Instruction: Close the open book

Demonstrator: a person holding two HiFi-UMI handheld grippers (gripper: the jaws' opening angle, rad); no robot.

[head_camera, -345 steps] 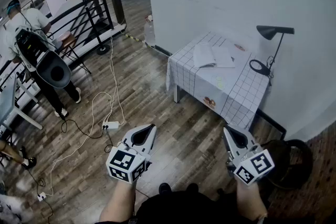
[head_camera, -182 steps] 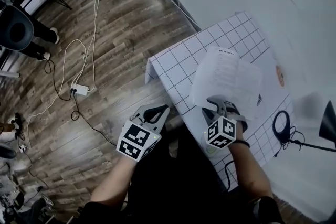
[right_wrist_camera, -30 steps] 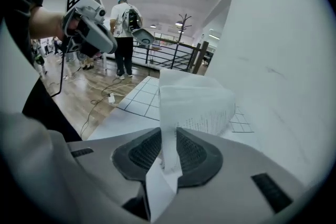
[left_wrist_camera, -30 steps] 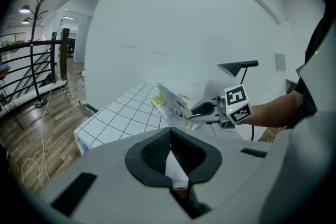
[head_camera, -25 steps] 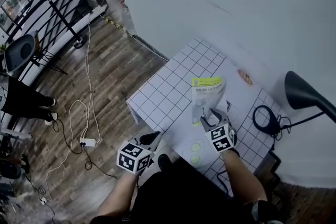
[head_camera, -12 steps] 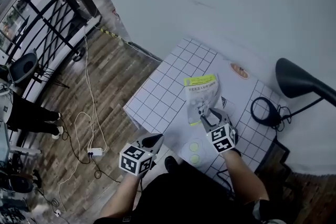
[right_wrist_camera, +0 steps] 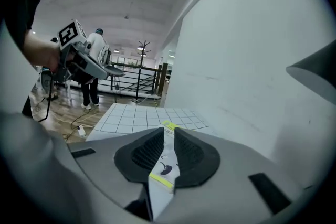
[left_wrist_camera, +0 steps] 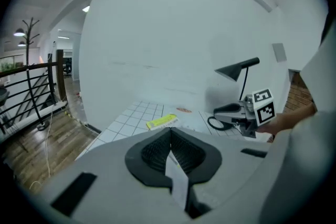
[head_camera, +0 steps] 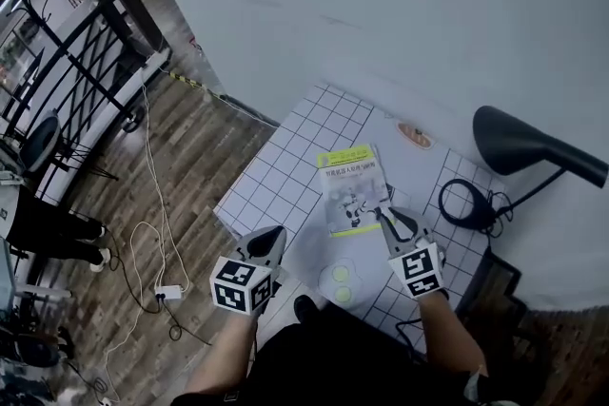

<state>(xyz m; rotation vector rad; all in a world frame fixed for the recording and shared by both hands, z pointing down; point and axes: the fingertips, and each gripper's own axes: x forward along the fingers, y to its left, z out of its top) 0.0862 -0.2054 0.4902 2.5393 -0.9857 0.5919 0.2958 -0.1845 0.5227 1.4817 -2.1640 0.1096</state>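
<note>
The book [head_camera: 350, 190] lies closed on the white checked tablecloth [head_camera: 285, 176], its yellow and white cover facing up. My right gripper [head_camera: 395, 216] hovers just off the book's near right corner. Its jaws have just been closing, stand a narrow gap apart and hold nothing. In the right gripper view the cover [right_wrist_camera: 169, 157] shows below, through the gap of the right gripper [right_wrist_camera: 168, 131]. My left gripper [head_camera: 276, 233] hangs shut in front of the table's near edge, away from the book. In the left gripper view the book [left_wrist_camera: 161, 122] lies beyond the left gripper [left_wrist_camera: 170, 131].
A black desk lamp [head_camera: 519, 143] stands at the table's right, its ring base and cord [head_camera: 461, 203] beside the book. An orange sticker [head_camera: 414, 135] lies near the wall. Cables and a power strip [head_camera: 166, 292] run over the wood floor at left, near a black railing [head_camera: 57, 90].
My right gripper has drawn back off the book's near edge toward its right corner, and its jaws have narrowed. The left gripper has risen a little. The book lies as before.
</note>
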